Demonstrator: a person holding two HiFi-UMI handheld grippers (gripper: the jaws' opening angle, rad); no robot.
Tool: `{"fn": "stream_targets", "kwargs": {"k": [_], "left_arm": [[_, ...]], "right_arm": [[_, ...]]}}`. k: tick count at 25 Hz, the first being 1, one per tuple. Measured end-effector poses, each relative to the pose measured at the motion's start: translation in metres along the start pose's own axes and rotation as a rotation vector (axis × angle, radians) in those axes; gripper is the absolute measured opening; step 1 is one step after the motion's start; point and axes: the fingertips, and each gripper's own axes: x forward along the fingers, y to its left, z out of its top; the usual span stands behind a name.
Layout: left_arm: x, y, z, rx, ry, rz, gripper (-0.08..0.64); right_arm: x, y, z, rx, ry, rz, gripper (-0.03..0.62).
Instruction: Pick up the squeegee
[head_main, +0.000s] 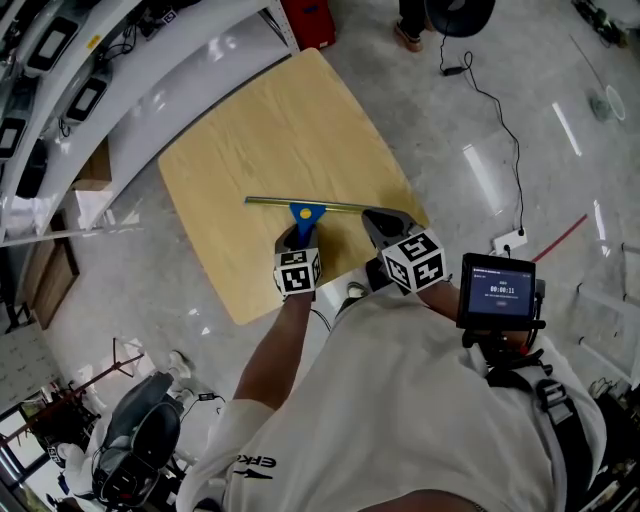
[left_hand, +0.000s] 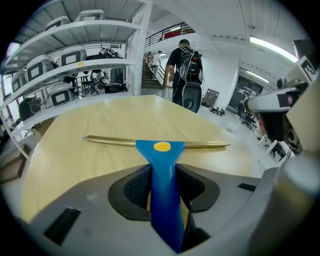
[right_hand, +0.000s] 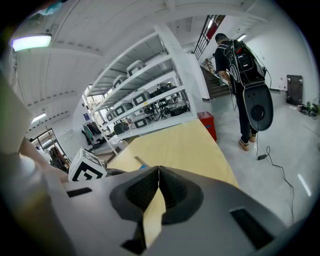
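Left gripper view, your left tool (left_hand: 162, 172): its two dark pads pinch the blue handle (left_hand: 164, 200) of the squeegee (left_hand: 161, 147), one pad on each side. The handle runs straight back between them.
Squeegee: its blue head, marked with a yellow dot, points away from you. Its brass-coloured blade rail (left_hand: 110, 141) stretches crosswise on the wooden surface (left_hand: 100, 120).
Squeegee in the head view: the squeegee (head_main: 305, 210) sits near the edge of the surface (head_main: 280, 120) closest to you, with your left tool (head_main: 300, 238) at its handle end.
Your right tool (right_hand: 158, 172): the pads are pressed together at the tips, with nothing between them.
Right tool in the head view: your right tool (head_main: 385, 225) sits just beside the right end of the rail. Whether it touches the rail cannot be told.
Marker cubes: the left cube (head_main: 297, 272) and the right cube (head_main: 415, 260) ride on the tools, close to your body.
Shelving: white shelving (left_hand: 75, 50) loaded with cased equipment runs along one side of the surface.
Floor beyond: a person with a backpack (right_hand: 245, 75) stands past the far corner, near a red box (right_hand: 207, 122).
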Motion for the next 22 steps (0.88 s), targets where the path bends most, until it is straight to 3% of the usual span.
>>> {"fn": "stream_targets", "kwargs": {"k": [10, 22], "left_arm": [[-0.016, 0.008, 0.004, -0.037, -0.077, 0.027, 0.135], [-0.068, 0.031, 0.029, -0.203, -0.195, 0.094, 0.135]], "right_arm": [[0.001, 0.008, -0.002, -0.031, -0.01, 0.016, 0.005], [0.005, 0.041, 0.018, -0.094, -0.01, 0.084, 0.005]]}}
